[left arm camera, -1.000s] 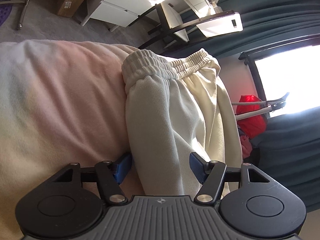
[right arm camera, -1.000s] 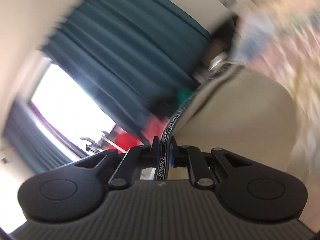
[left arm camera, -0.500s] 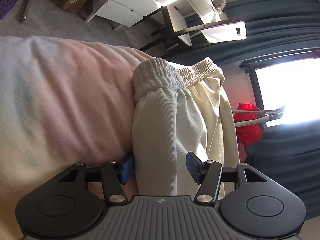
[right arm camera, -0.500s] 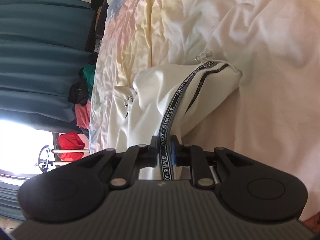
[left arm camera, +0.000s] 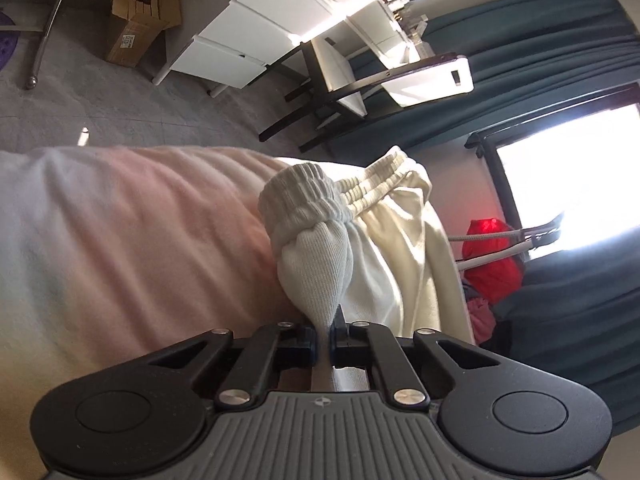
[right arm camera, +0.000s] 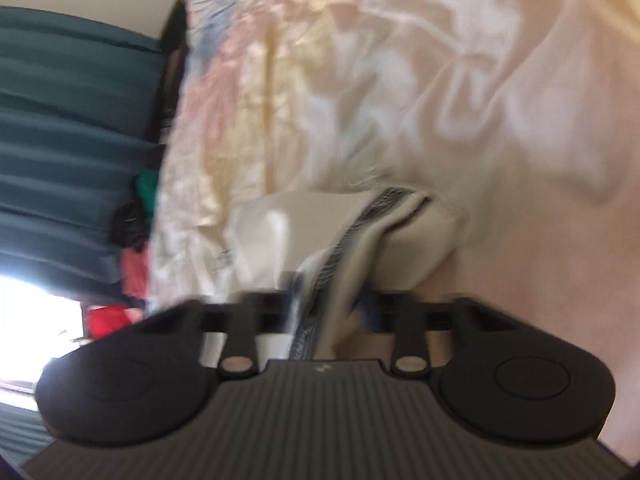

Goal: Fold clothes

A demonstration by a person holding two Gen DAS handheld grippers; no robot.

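Observation:
A pair of cream sweatpants [left arm camera: 384,248] lies on the pastel bedspread [left arm camera: 132,240], its elastic waistband at the far end. My left gripper [left arm camera: 323,340] is shut on a bunched fold of the sweatpants just below the waistband. In the blurred right wrist view, the sweatpants leg [right arm camera: 320,224] with a black-and-white printed stripe runs between the fingers of my right gripper [right arm camera: 328,312]. The right jaws stand partly apart with the cloth loose between them.
Beyond the bed edge are grey floor, a white drawer unit [left arm camera: 256,40], a black-framed chair [left arm camera: 336,84] and a cardboard box [left arm camera: 138,26]. Teal curtains [left arm camera: 560,48] and a bright window [left arm camera: 576,184] stand at right, with a red bag [left arm camera: 492,264] and clothes below.
My left gripper has closed on the sweatpants fabric, bunching it. My right gripper, shut on the striped leg before, has opened partly and is moving, blurring its view.

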